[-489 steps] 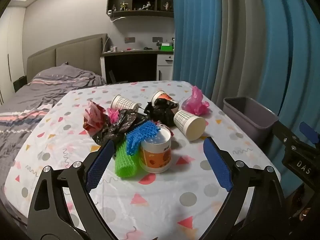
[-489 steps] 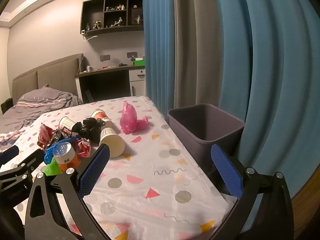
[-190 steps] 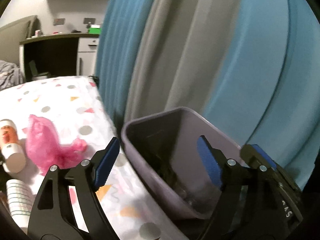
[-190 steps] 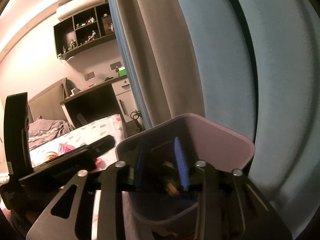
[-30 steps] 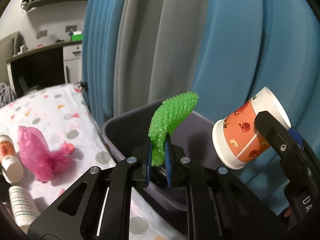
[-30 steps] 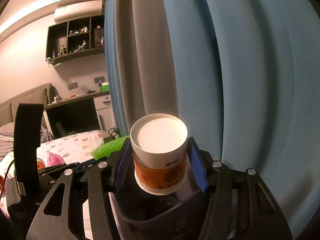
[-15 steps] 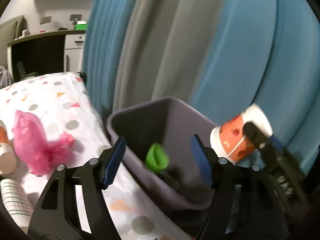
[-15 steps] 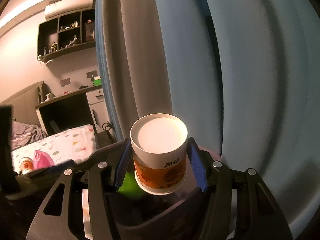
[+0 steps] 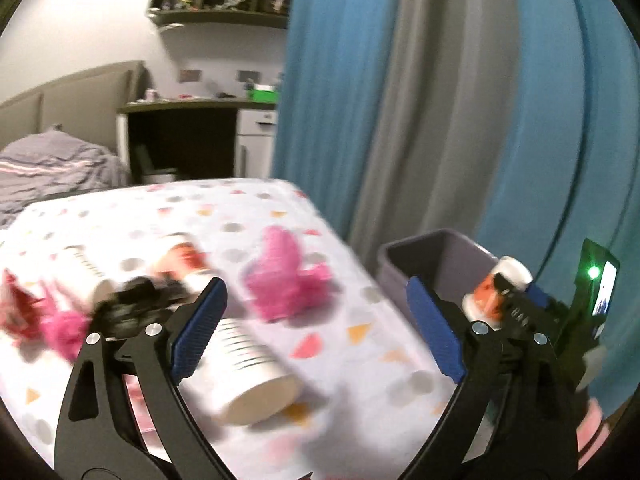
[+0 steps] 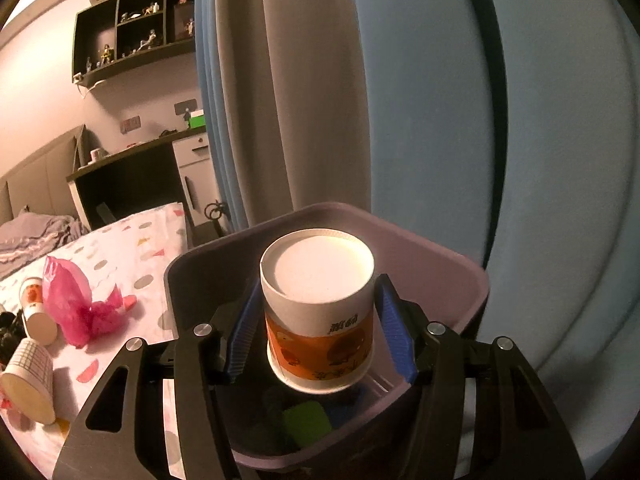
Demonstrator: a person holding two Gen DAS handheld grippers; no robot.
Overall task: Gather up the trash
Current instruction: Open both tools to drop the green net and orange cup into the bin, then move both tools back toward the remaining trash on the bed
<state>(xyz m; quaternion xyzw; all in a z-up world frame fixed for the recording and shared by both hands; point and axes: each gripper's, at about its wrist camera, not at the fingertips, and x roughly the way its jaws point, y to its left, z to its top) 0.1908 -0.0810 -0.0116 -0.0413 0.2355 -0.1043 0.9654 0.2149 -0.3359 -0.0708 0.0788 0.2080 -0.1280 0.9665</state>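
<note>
Right gripper [image 10: 318, 330] clamps an orange-and-white paper cup [image 10: 318, 312], blue pads [image 10: 394, 334] pressed on both sides, cup bottom facing the camera, held over the open grey bin [image 10: 452, 276]. Cup blocks most of the bin's inside; below it, at 6 o'clock, a green piece [image 10: 306, 424] and something blue lie in the bin, too dark to name. Bin's near rim is cut by the gripper frame.

Left gripper [image 9: 316, 338] has fingers spread wide, nothing between them, over the spotted tablecloth [image 9: 256, 216]. This view is motion-blurred, edges smeared. Between the fingers lies a white lined cup [image 9: 250, 376] on its side, mouth toward 5 o'clock, partly behind the left pad. Pink plastic bag [image 9: 286, 276] sits at 12 o'clock from that cup, near the table edge. Another cup [image 9: 188, 266] with red print lies at 11 o'clock, half hidden behind a black crumpled bag [image 9: 132, 306]. More pink and red scraps [image 9: 40, 316] at 9 o'clock, too blurred to identify. Bin [image 9: 436, 256] at 3 o'clock just beside the table edge, with the held cup [image 9: 494, 292] over it, mostly covered by the right gripper [image 9: 520, 312] body.

In the right view the pink bag [image 10: 76, 300] is at 9 o'clock, two cups [image 10: 32, 306] beside it, the lower lined one [image 10: 28, 380] cut by the frame edge.
</note>
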